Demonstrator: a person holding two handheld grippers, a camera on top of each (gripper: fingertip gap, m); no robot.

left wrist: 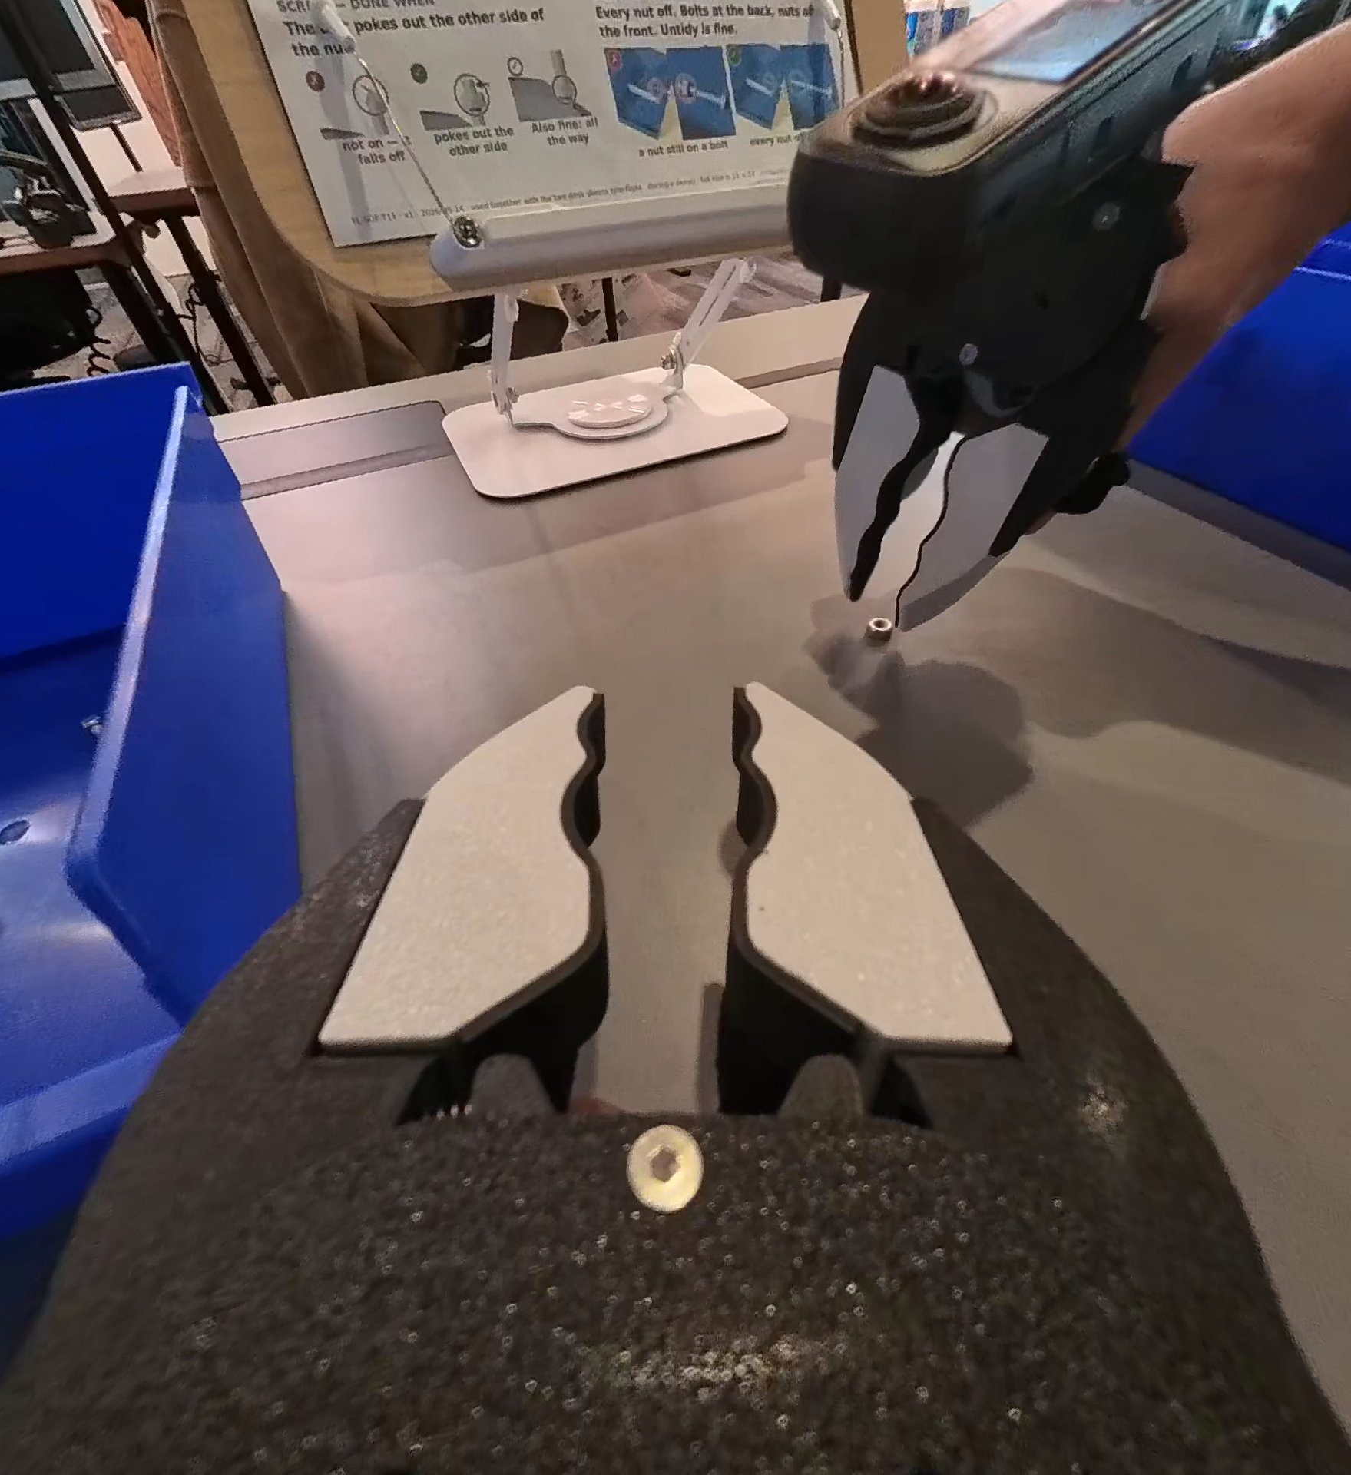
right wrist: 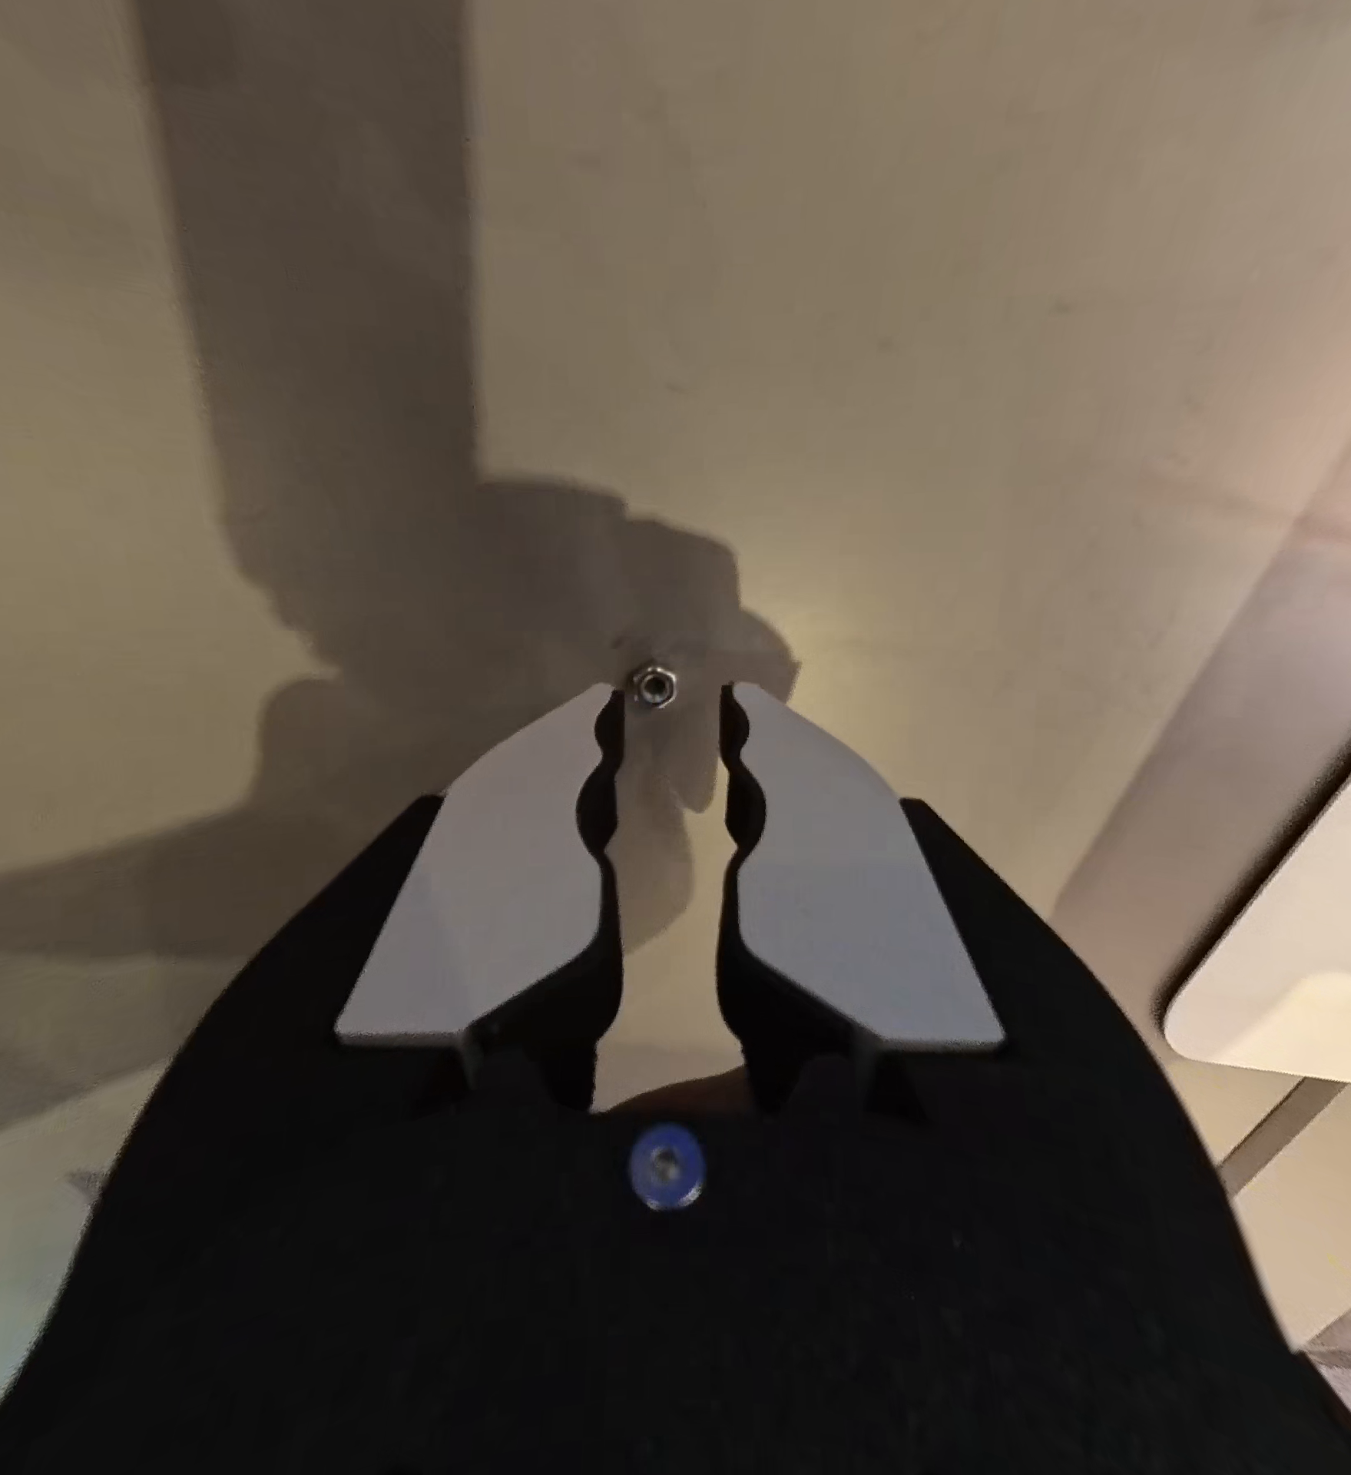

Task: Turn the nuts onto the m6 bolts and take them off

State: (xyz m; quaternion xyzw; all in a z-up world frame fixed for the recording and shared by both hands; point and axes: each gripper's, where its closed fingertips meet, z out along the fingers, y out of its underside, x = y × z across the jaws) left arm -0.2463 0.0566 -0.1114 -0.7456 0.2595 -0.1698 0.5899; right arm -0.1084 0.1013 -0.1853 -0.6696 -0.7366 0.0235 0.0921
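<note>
**Right claw poised over a lone nut**

While the small silver hex nut (left wrist: pixel 879 628) lies flat on the smooth grey tabletop (left wrist: pixel 576 591), right of centre in the left wrist view, we see the right gripper (left wrist: pixel 878 608) tipped steeply down over it, a hand (left wrist: pixel 1262 207) wrapped round its black body at upper right. Its fingers stand spread, one tip just beside the nut, and nothing is pinched between them. From the right wrist view, the nut (right wrist: pixel 653 686) sits at mid-frame just off the fingertips, close to the left-hand finger (right wrist: pixel 528 862), hole facing up, with daylight between it and the other pad. Down at bottom centre, our left gripper (left wrist: pixel 669 702) is spread too, bare tabletop showing between its pale pads. Blue plastic bins (left wrist: pixel 121 638) flank both edges, and a white stand (left wrist: pixel 616 447) with an instruction sheet (left wrist: pixel 544 112) rises at the top.
</note>
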